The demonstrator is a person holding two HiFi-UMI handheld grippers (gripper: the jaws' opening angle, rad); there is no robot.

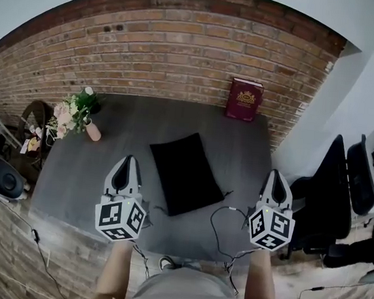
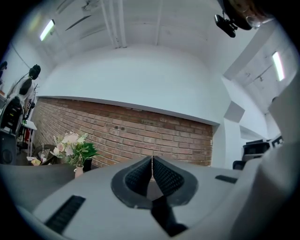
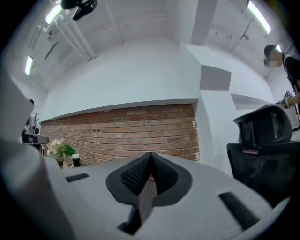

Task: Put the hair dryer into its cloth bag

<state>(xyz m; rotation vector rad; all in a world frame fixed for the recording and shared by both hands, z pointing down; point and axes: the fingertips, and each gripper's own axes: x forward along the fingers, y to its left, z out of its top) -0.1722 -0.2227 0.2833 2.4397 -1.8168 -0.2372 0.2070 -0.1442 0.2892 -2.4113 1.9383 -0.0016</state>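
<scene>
While the left gripper (image 1: pixel 128 161) hangs level over the near part of the grey table (image 1: pixel 86 175), jaws pressed together on nothing, the job looks to be at rest rather than mid-step. No hair dryer shows on the tabletop in any view. It is either already inside its bag or not within sight, and the fabric gives no sure answer.

A vase of flowers (image 1: pixel 79 112) stands at the table's ten o'clock, well clear of the work. The black cloth bag (image 1: pixel 186 172) lies at the centre, dead ahead at twelve o'clock from the person holding the tools. It is a dark, matte rectangle set askew, with its far end swung toward eleven and its near end toward five. It looks softly padded, like a small cushion, with no opening on show. A thin cord (image 1: pixel 220 218) curls off its near corner, though whether that is a drawstring or a lead cannot be told.

At the bag's four o'clock the right gripper (image 1: pixel 275 175) matches its partner: level, closed tight and empty. Neither tool touches the bag.

A dark red book (image 1: pixel 244 100) leans on the brick wall (image 1: pixel 165 38) at the table's one o'clock, and black office chairs (image 1: pixel 341 187) crowd the three o'clock side.

If the dryer is inside, the next move calls only for checking that the mouth is drawn closed. If not, both sets of jaws must open first, one to hold the mouth wide and the other to fetch the dryer.
</scene>
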